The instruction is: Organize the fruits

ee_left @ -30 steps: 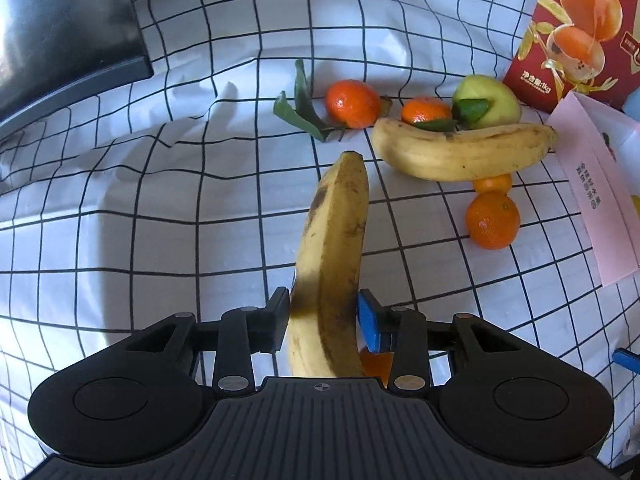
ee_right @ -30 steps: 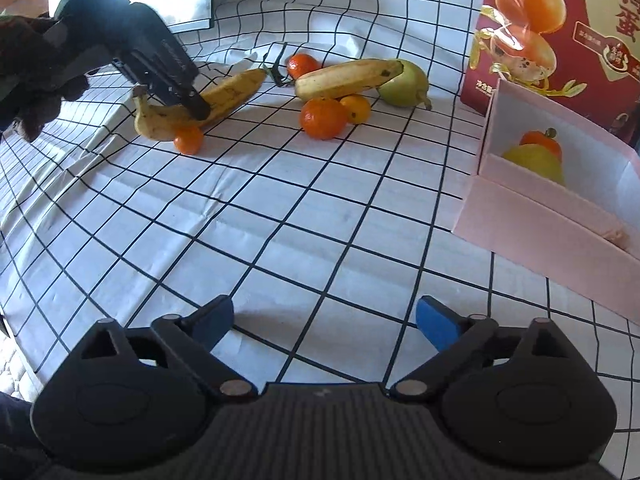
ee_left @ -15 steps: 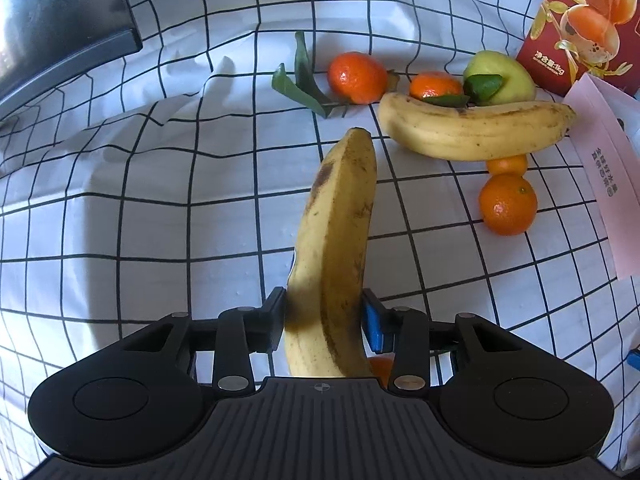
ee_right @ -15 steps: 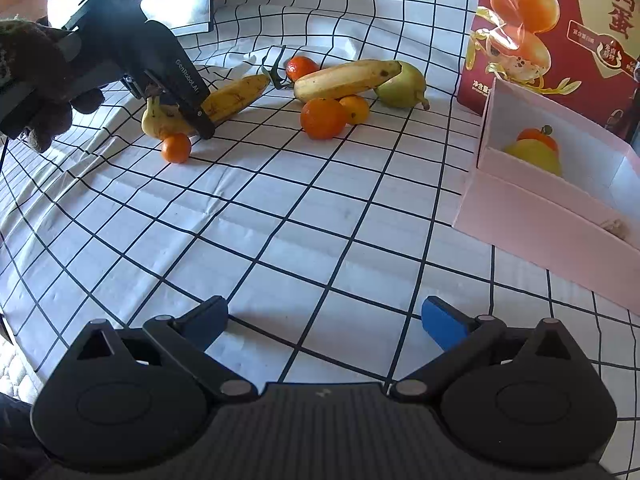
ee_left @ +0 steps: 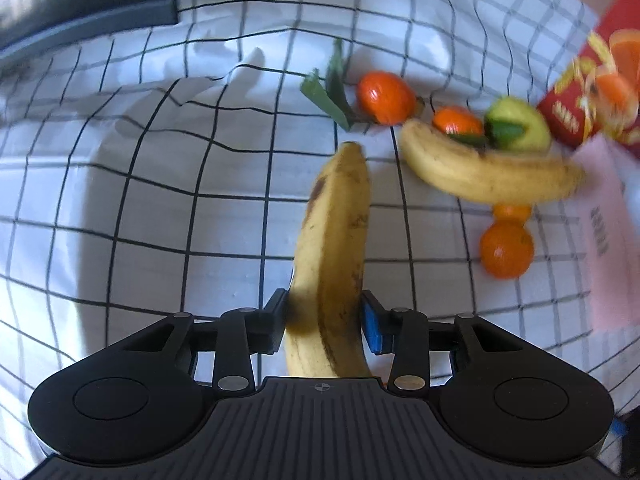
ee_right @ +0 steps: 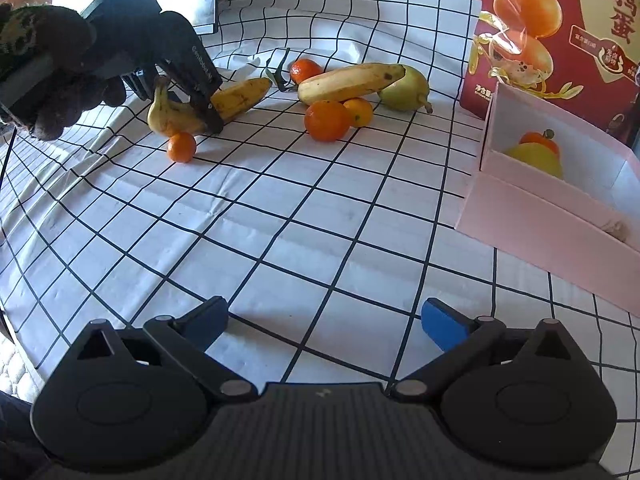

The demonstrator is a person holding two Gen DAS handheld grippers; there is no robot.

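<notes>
Between the left gripper (ee_left: 323, 322) pads sits a spotted banana (ee_left: 332, 248), clamped near its stem end w/ tip pointing away over the checked cloth (ee_left: 160, 208). Beyond & to the right: 2nd banana (ee_left: 484, 172), pear (ee_left: 520, 126), oranges. Right gripper (ee_right: 325, 322) hovers w/ jaws wide apart, nothing between; pink box (ee_right: 560, 208) lies ahead-right of it.

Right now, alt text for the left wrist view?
The left hand-held gripper clamps a spotted banana over a black-grid white cloth. Beyond lie a second banana, tangerines, a green pear.
</notes>
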